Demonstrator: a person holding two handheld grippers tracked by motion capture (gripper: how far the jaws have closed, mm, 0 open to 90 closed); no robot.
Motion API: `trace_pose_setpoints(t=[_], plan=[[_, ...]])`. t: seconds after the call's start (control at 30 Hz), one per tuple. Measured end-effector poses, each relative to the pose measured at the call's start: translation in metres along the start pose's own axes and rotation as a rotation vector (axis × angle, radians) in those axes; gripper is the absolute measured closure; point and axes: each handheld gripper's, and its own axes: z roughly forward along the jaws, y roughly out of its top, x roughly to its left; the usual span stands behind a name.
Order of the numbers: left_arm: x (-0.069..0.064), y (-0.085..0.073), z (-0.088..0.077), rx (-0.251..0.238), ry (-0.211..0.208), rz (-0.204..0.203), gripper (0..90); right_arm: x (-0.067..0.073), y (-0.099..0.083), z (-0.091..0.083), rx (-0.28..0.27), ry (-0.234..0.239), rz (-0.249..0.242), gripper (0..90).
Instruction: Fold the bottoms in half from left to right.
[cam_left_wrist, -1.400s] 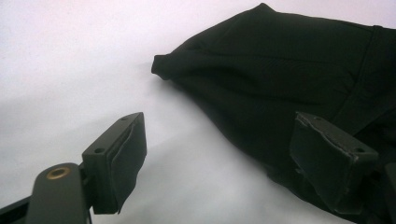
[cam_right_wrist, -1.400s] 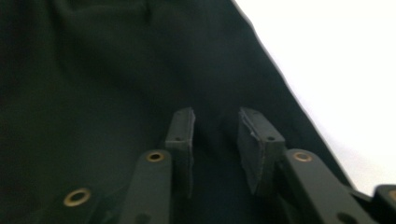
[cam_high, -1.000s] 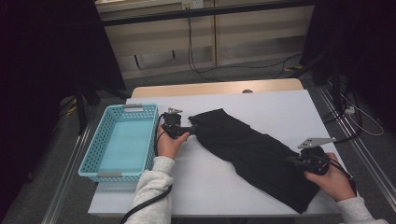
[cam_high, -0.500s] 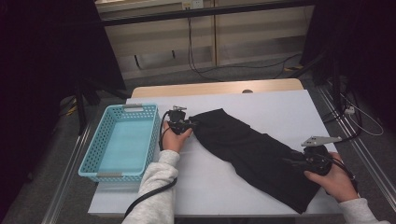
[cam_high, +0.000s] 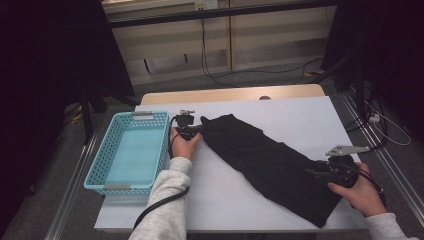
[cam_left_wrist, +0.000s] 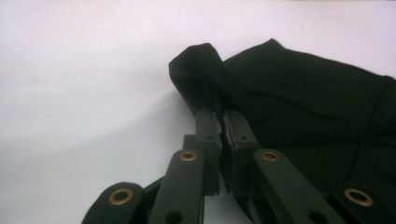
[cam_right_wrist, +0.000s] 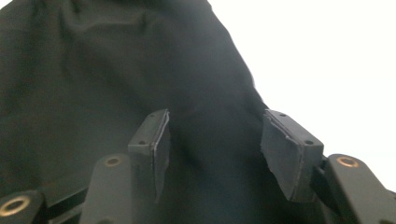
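A white table (cam_high: 300, 120) stands on grey floor (cam_high: 260, 75) beside wall panels (cam_high: 275, 35).

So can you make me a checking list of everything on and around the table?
Surface: white table, wooden strip at the far edge.
Job's things: black cloth lying slantwise across the table.
Clutter: blue basket at the left, nothing seen inside.
Grippers: left tongs pinched shut on the cloth's far corner, having just been closing; right tongs have just been opening, pads apart over the cloth's near end, not pressing it.
Cables: one trails from each gripper; more cables on the floor behind.
Surroundings: dark room, pale cabinets behind.
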Motion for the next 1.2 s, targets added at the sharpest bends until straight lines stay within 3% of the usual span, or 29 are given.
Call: trace_pose_setpoints(t=[0.1, 0.23, 0.27, 0.33, 0.37, 0.47, 0.53, 0.63, 0.77, 0.83, 1.0, 1.2], plan=[[0.007, 0.005, -0.006, -0.007, 0.035, -0.005, 85.9, -0.002, 0.000, -0.002, -0.007, -0.014, 0.012, 39.3], [0.010, 0.003, -0.008, -0.004, 0.035, -0.022, 84.2, -0.006, 0.000, -0.004, -0.009, -0.041, 0.039, 36.5], [0.009, 0.001, -0.007, -0.007, 0.036, -0.027, 82.2, -0.008, -0.001, -0.004, -0.006, -0.047, 0.052, 36.2], [0.008, 0.000, -0.006, 0.003, 0.032, -0.026, 67.4, -0.010, -0.002, -0.005, -0.002, -0.057, 0.062, 36.3], [0.007, -0.001, -0.006, 0.015, 0.021, -0.018, 67.0, -0.011, -0.003, -0.005, 0.000, -0.067, 0.067, 36.9], [0.003, -0.003, -0.007, 0.030, 0.011, -0.020, 52.3, -0.016, -0.006, -0.006, 0.017, -0.076, 0.081, 43.7], [0.000, -0.004, -0.009, 0.028, 0.008, -0.001, 45.2, -0.018, -0.009, -0.005, 0.040, -0.092, 0.099, 44.2], [-0.004, -0.006, -0.012, 0.027, 0.003, 0.016, 34.9, -0.020, -0.012, -0.005, 0.053, -0.094, 0.106, 51.7], [-0.008, -0.010, -0.016, 0.024, 0.002, 0.042, 30.6, -0.020, -0.011, -0.009, 0.047, -0.089, 0.098, 69.9], [-0.010, -0.012, -0.017, 0.020, 0.002, 0.069, 29.0, -0.019, -0.011, -0.010, 0.051, -0.090, 0.091, 71.6], [-0.013, -0.015, -0.017, 0.026, -0.022, 0.082, 24.7, -0.019, -0.013, -0.009, 0.078, -0.071, 0.090, 88.9], [-0.016, -0.014, -0.019, 0.019, -0.029, 0.096, 24.3, -0.015, -0.011, -0.015, 0.088, -0.059, 0.085, 90.0]])
